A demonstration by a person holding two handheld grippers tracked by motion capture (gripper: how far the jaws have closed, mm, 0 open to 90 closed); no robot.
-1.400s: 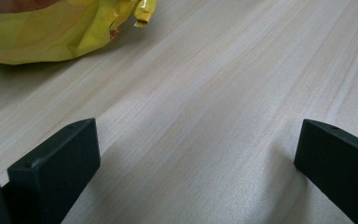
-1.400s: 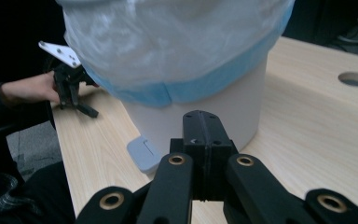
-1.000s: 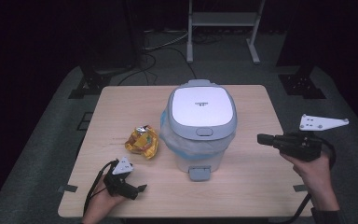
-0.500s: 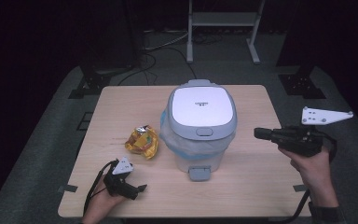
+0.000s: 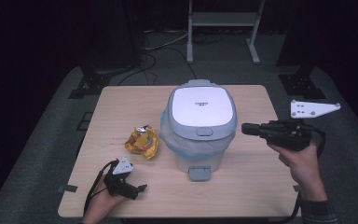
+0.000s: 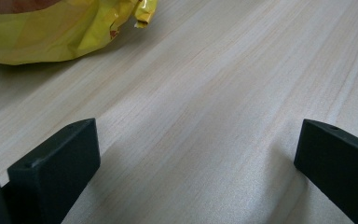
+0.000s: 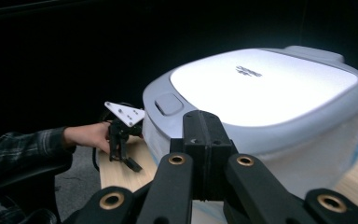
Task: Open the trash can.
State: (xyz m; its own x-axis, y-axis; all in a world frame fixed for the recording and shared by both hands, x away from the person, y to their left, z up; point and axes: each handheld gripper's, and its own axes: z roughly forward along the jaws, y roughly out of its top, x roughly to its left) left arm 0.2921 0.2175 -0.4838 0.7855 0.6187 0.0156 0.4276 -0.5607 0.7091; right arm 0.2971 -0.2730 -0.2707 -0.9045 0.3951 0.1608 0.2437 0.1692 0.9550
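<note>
A white pedal bin [image 5: 200, 122] with a grey-rimmed shut lid stands mid-table, a bag liner [image 5: 170, 137] folded over its rim. Left of it lies a crumpled yellow wrapper [image 5: 142, 142]. My left gripper [image 5: 140, 190] rests low on the table near the front edge, below the wrapper. Its jaws stand wide open over bare wood [image 6: 196, 158], and the wrapper [image 6: 51, 32] lies ahead at the upper left. My right gripper [image 5: 244, 129] is held in the air right of the bin, pointing at it. Its jaws are shut on nothing [image 7: 208, 128], level with the lid [image 7: 261, 88].
The bin's foot pedal [image 5: 199, 173] sticks out toward the table's front edge. The wooden table [image 5: 121, 107] is ringed by dark floor with cables and a metal stand [image 5: 221, 21] behind. In the right gripper view, the other hand and its gripper [image 7: 123, 140] show beyond the bin.
My right gripper has moved left toward the bin and risen slightly. The left gripper, the wrapper and the bin have stayed put.
</note>
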